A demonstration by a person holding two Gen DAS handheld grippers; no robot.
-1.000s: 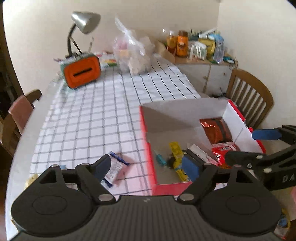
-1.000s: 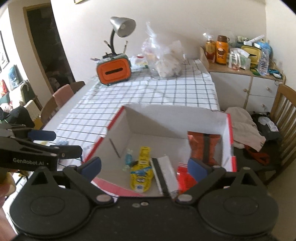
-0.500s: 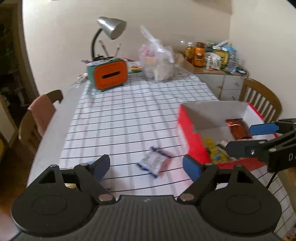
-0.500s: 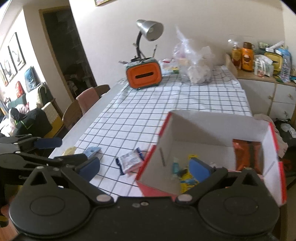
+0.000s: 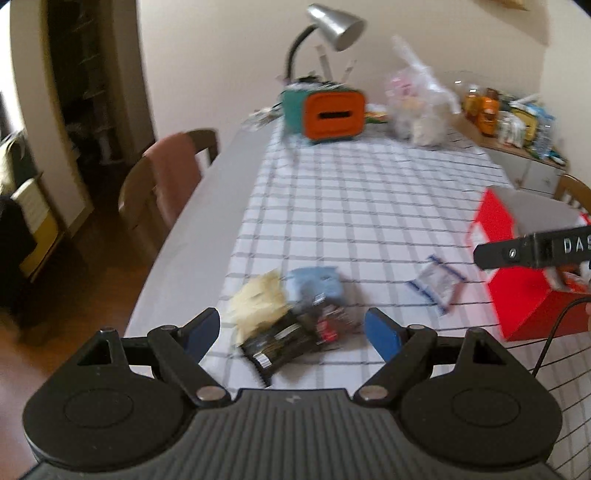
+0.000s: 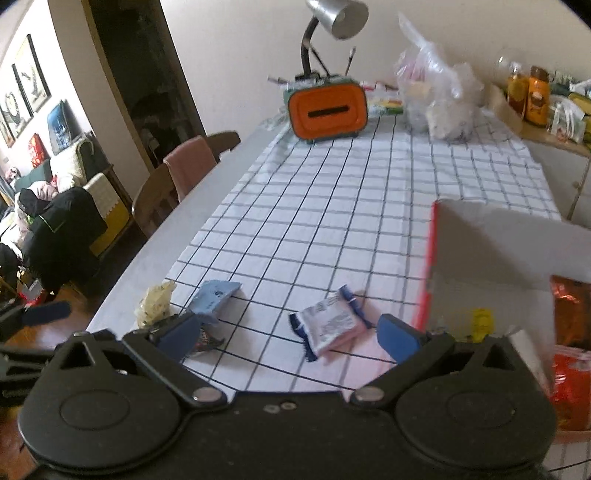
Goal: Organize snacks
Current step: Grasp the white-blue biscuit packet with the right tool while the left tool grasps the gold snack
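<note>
Right now, your view of the scene:
Left gripper point(image 5: 291, 328): your fingers point(image 5: 201, 328) are spread wide with nothing between them, poised over the snack pile at the desk's near left corner.
Right gripper point(image 6: 288, 332): your fingers point(image 6: 397, 338) are also wide apart and empty, just above the desk's near edge.
Snack pile: a black packet point(image 5: 284, 341) lies nearest you, touching a pale yellow packet point(image 5: 258, 302) and a light blue packet point(image 5: 317, 284); blur hides how they overlap.
White and blue packet point(image 6: 328, 325): it lies flat on the checked cloth point(image 6: 332, 206), between the pile and the red box point(image 5: 524, 295), close to the box's left wall.
Red box: it sits at the desk's near right corner, open on top, with an orange packet point(image 6: 570, 306) and a yellow snack point(image 6: 480, 321) inside.
Far end of the desk: an orange case point(image 6: 327, 112), a lamp point(image 6: 336, 16) and a clear plastic bag point(image 6: 439, 92).
</note>
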